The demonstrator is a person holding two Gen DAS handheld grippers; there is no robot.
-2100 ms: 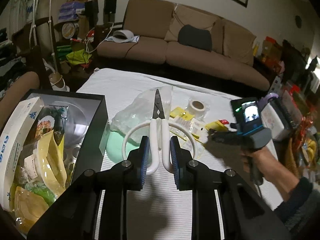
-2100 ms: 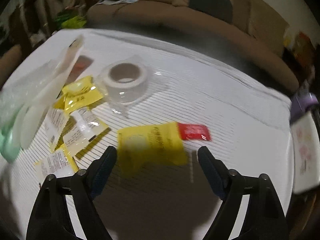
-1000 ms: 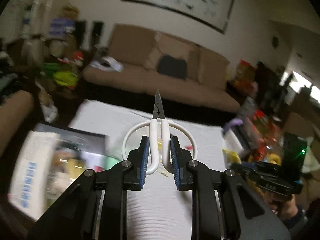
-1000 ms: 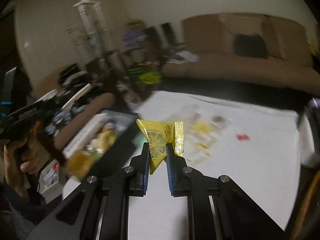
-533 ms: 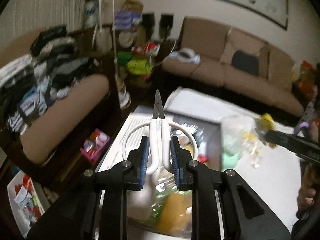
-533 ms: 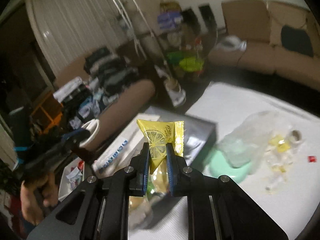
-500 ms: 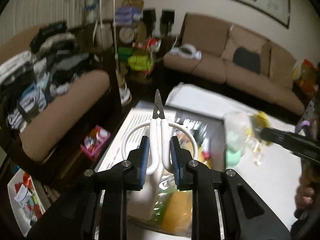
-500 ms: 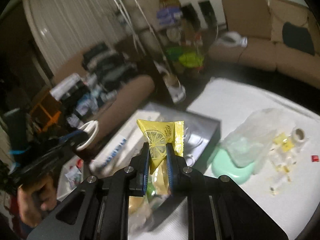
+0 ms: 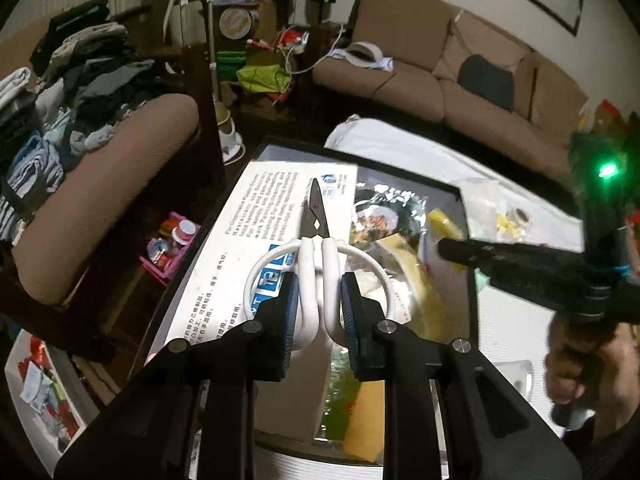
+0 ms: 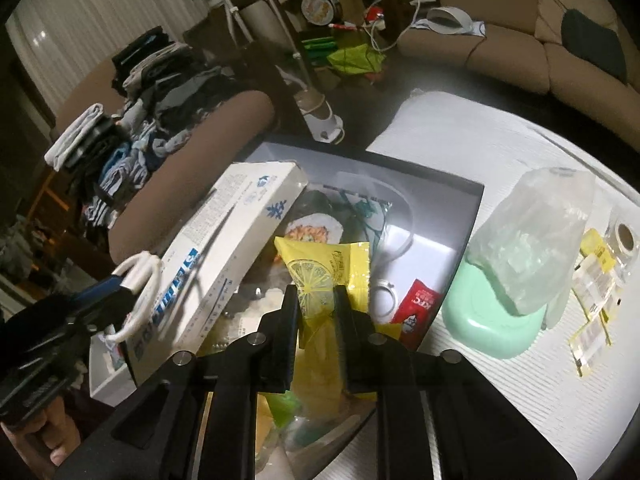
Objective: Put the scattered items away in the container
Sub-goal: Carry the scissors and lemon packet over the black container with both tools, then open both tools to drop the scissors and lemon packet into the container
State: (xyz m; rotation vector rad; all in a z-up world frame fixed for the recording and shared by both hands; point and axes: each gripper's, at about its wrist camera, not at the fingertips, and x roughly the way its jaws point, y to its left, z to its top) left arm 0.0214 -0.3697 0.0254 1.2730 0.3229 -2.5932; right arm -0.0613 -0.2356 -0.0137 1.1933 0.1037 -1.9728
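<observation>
Red sachet (image 10: 416,307) reads "KFC". Black container (image 10: 468,216) holds it, a white printed box (image 10: 224,248) and food packs. Left gripper (image 9: 316,300) clamps white scissors (image 9: 316,256) above the box. Right gripper (image 10: 316,308) jaws opening around lemon packet (image 10: 320,276), over the container.

Left gripper (image 9: 316,312) fingers clamped and angled down, right gripper (image 10: 316,312) fingers opening, also angled down

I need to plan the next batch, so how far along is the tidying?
Partway. The black container already holds a white box and food packets. In hand above it: the left gripper clamps white scissors; the right gripper's jaws are opening around a yellow lemon packet. Left on the table: green dish, clear bag, tape roll, small sachets.
</observation>
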